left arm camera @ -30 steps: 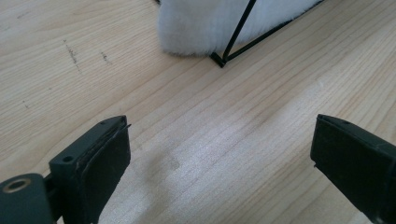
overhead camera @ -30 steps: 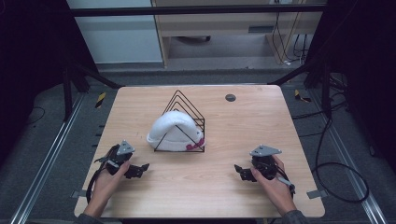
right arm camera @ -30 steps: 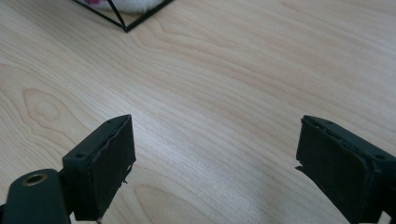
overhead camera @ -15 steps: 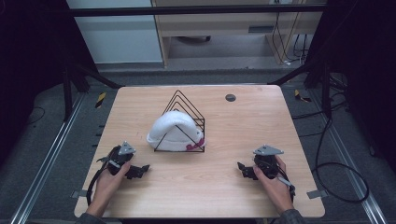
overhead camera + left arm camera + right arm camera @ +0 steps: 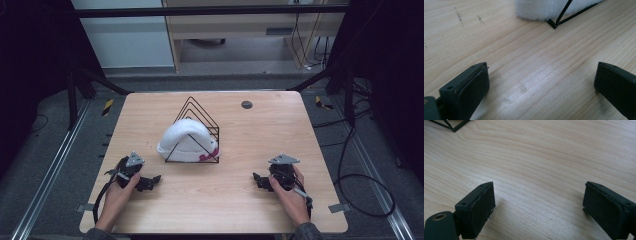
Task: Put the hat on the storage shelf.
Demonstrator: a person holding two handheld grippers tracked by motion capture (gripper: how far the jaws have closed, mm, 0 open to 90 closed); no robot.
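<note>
High view: my left claw (image 5: 150, 182) sits at 7 o'clock on the table (image 5: 280, 125), my right claw (image 5: 259, 180) at 4 o'clock. Both rest low on the wood, jaws pointing inward toward each other. The white hat (image 5: 186, 140) is dead centre, lying in the black wire rack (image 5: 196, 131), which stands over it like a tent. A pink patch shows at the hat's right edge; can't tell what it is. A small dark disc (image 5: 246, 104) sits at 1 o'clock, well apart from everything.

Left claw view: jaws wide, nothing between them but bare wood. The hat's fuzzy brim (image 5: 541, 11) is at 12 o'clock, cut off by the top edge, and a corner of the rack (image 5: 554, 25) is just beside it. Near, not touching.

Right claw view: jaws wide, also empty. Only a rack corner (image 5: 452, 127) at 11 o'clock, cropped by the frame.

Progress, my read: nothing started. Hat sits in the rack untouched, neither claw on it. All of it remains: reach in, grip the hat, work it clear of the wires.

Unknowns: whether the hat is hooked on a wire or just lying inside, since the rack's bars cross over it. The hat's far side is hidden.
</note>
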